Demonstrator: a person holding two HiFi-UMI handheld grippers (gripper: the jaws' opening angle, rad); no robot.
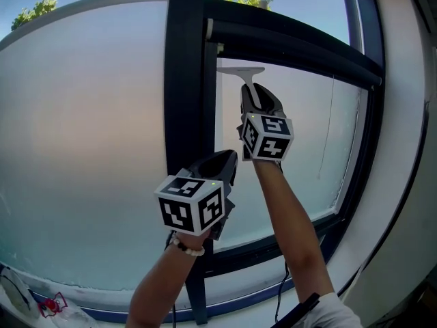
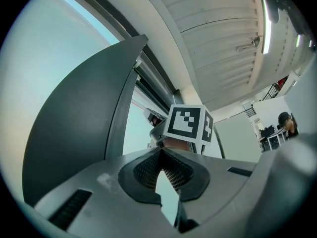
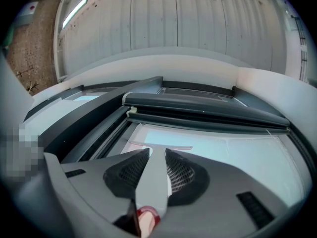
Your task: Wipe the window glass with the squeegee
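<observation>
Head view: right gripper [image 1: 251, 91] held high, squeegee [image 1: 240, 69] blade on the window glass [image 1: 300, 135] just beyond its fingers; left gripper [image 1: 227, 161] lower. Left gripper view: fingers closed together, empty. Right gripper view: fingers clamped on the squeegee handle

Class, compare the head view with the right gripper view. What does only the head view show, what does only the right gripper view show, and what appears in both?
Only the head view: the left gripper, the person's forearms, a bracelet and treetops beyond the glass.
Only the right gripper view: the ribbed ceiling with a strip light, and the handle's red end.
Both: the squeegee held shut in the right gripper, its blade near the top of the window glass, by the dark frame.
</observation>
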